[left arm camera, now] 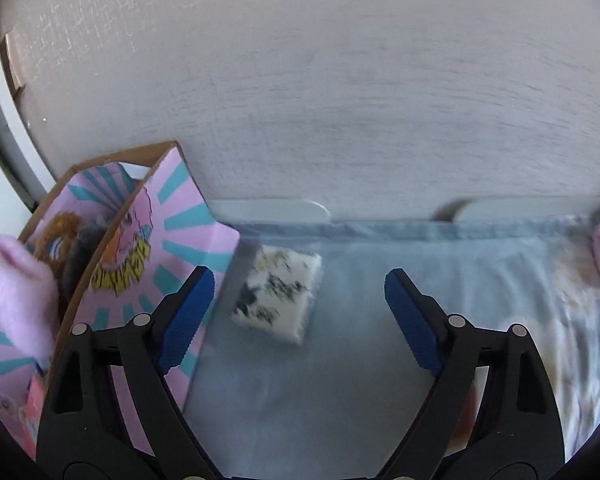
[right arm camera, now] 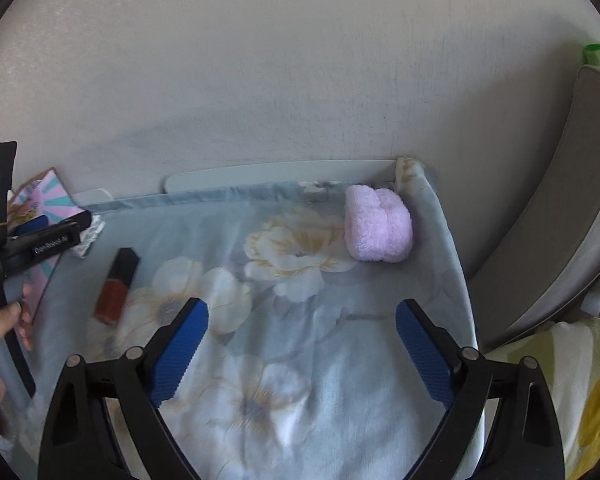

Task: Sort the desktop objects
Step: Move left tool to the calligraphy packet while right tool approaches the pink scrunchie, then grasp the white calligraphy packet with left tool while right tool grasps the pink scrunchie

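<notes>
Left gripper [left arm camera: 299, 300] hangs wide open, nothing in it — just ahead on the cloth [left arm camera: 340, 380] lies a white packet [left arm camera: 278, 296], beside the pink box [left arm camera: 140, 272] with a sock [left arm camera: 16, 292] in it. Right gripper [right arm camera: 302, 332] is spread empty too — another sock [right arm camera: 378, 228] sits at the far corner, and a lipstick [right arm camera: 116, 286] lies to the left.

I see soft, even daylight, cool bluish cast on my left view, warmer on the right, motion blur smearing the cloth [left arm camera: 520, 320] at right, fisheye bending the edges, dark vignette at corners, faint shadows on the wall [right arm camera: 260, 80].
</notes>
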Action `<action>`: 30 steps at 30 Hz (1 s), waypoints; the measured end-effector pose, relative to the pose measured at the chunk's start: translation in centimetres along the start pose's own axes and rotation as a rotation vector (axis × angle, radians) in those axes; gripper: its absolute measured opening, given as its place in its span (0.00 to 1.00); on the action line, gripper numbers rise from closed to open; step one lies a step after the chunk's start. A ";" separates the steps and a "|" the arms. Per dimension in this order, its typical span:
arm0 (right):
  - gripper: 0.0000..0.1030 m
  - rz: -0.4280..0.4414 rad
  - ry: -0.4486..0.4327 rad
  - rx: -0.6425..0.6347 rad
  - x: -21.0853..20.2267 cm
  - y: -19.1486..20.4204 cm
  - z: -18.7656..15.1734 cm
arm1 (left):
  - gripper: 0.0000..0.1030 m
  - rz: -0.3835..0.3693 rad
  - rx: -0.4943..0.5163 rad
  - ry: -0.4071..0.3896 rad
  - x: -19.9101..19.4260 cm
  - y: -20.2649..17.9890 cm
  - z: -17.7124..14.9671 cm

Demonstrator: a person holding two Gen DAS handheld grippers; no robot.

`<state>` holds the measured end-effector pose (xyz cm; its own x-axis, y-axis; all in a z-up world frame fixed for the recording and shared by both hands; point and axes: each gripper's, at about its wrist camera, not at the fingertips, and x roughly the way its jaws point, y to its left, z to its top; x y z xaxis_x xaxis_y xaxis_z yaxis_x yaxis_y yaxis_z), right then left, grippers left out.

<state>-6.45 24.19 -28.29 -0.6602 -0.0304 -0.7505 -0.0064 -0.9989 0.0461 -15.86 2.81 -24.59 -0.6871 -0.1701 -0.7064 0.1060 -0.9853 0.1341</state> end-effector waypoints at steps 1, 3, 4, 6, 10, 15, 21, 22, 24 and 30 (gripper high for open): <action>0.91 -0.005 -0.001 0.001 0.3 -0.2 0.3 | 0.84 0.009 0.002 0.004 0.5 0.2 0.3; 0.91 -0.022 -0.001 0.005 0.9 -0.7 1.1 | 0.84 0.015 0.003 0.021 1.5 0.5 0.7; 0.91 -0.036 -0.002 0.012 1.4 -1.0 1.5 | 0.84 0.016 0.002 0.029 1.9 0.7 0.8; 0.91 -0.045 -0.004 0.027 2.1 -1.6 2.2 | 0.84 0.016 0.009 0.037 2.6 0.8 1.0; 0.83 -0.069 0.005 0.025 3.8 -2.5 3.5 | 0.84 -0.003 0.025 0.070 3.9 0.7 1.0; 0.68 -0.090 0.037 0.015 5.8 -3.2 4.7 | 0.82 -0.035 0.011 0.122 5.3 1.1 0.3; 0.51 -0.160 0.058 -0.009 6.8 -3.8 5.3 | 0.57 -0.084 -0.034 0.144 6.2 2.7 -0.6; 0.44 -0.170 0.059 -0.013 6.8 -3.9 5.3 | 0.53 -0.090 -0.036 0.143 6.2 2.9 -0.6; 0.32 -0.186 0.053 -0.016 6.7 -4.2 5.5 | 0.48 -0.106 -0.041 0.143 6.3 3.4 -0.7; 0.22 -0.181 0.012 -0.019 5.5 -4.4 5.6 | 0.46 -0.108 -0.028 0.143 5.9 3.4 -0.6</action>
<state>-14.29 28.62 -28.89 -0.6403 0.1501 -0.7533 -0.1100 -0.9885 -0.1035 -19.14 -1.53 -28.75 -0.5864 -0.0625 -0.8076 0.0586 -0.9977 0.0346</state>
